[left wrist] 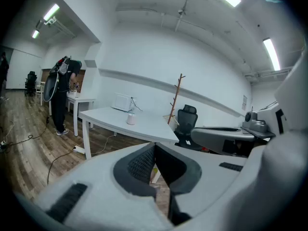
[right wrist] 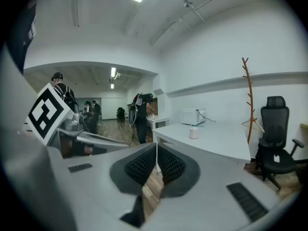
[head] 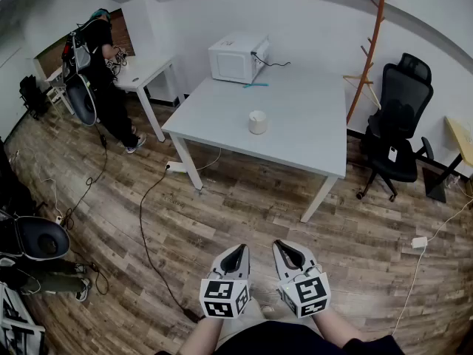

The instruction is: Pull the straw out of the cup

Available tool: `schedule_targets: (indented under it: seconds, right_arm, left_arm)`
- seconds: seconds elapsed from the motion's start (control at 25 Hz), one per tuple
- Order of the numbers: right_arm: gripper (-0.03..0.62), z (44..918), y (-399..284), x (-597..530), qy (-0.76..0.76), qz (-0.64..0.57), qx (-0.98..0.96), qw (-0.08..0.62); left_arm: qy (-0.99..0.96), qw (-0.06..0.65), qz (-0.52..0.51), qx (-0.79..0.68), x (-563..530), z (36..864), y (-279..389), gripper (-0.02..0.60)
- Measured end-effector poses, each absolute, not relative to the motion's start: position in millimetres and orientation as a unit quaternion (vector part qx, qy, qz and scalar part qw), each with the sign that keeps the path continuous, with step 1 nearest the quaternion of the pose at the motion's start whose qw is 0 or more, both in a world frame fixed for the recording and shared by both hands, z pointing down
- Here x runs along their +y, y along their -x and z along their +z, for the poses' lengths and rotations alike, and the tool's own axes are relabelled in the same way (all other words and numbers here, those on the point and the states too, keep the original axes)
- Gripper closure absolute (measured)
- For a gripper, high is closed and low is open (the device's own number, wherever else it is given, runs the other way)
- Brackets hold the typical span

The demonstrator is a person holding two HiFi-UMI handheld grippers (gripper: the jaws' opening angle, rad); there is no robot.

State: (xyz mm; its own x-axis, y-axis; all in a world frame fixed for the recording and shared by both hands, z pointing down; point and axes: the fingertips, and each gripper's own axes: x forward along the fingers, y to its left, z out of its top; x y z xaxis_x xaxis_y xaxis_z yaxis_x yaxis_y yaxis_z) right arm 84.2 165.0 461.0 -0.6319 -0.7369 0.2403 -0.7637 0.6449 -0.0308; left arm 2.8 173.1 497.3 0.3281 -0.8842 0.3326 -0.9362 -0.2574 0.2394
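A small white cup [head: 257,122] stands near the middle of a white table [head: 310,135], far ahead of me. It also shows in the left gripper view as the cup [left wrist: 130,119] and in the right gripper view as the cup [right wrist: 194,133], where a thin straw [right wrist: 191,126] rises faintly from its top. My left gripper [head: 238,250] and right gripper [head: 283,247] hang side by side over the wooden floor, well short of the table. Both are shut with nothing between the jaws: the left gripper [left wrist: 155,146] and the right gripper [right wrist: 157,146] each show their pads meeting.
A white microwave [head: 238,57] and a teal object [head: 256,85] sit at the table's far end. A person [head: 103,65] stands at a smaller table [head: 148,71] at the back left. A black office chair [head: 399,124] and a wooden coat stand [head: 373,43] are on the right. Cables [head: 148,228] trail over the floor.
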Motion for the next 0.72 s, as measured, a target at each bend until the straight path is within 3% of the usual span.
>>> schedule_targets:
  seconds: [0.72]
  right_arm:
    - [0.562, 445, -111, 212, -0.392, 0.050, -0.914, 0.087]
  left_arm:
    - [-0.788, 0.182, 0.059, -0.585, 215, 482, -36, 0.563]
